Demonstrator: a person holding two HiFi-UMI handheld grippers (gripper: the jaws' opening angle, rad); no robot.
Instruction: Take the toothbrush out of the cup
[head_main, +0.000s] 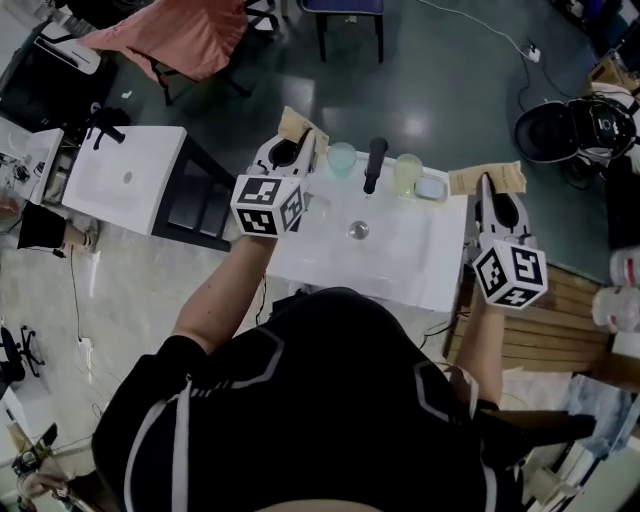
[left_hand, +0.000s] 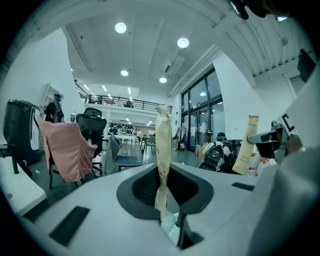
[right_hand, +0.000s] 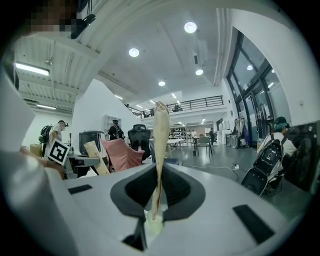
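Note:
In the head view a pale teal cup (head_main: 342, 158) and a pale green cup (head_main: 407, 173) stand at the back of the white washbasin (head_main: 400, 262), either side of a black tap (head_main: 374, 163). My left gripper (head_main: 290, 150) is raised near the teal cup and shut on a toothbrush in a tan paper wrapper (head_main: 301, 127). In the left gripper view the wrapper (left_hand: 162, 150) stands upright between the jaws. My right gripper (head_main: 497, 205) hangs off the basin's right edge, shut on a second wrapped toothbrush (head_main: 487, 178), which also stands upright (right_hand: 159, 150).
A small dish (head_main: 431, 187) lies beside the green cup. A second white basin (head_main: 125, 180) stands at the left, with a pink cloth on a chair (head_main: 175, 35) behind it. Wooden slats (head_main: 545, 325) and a black bag (head_main: 570, 130) are at the right.

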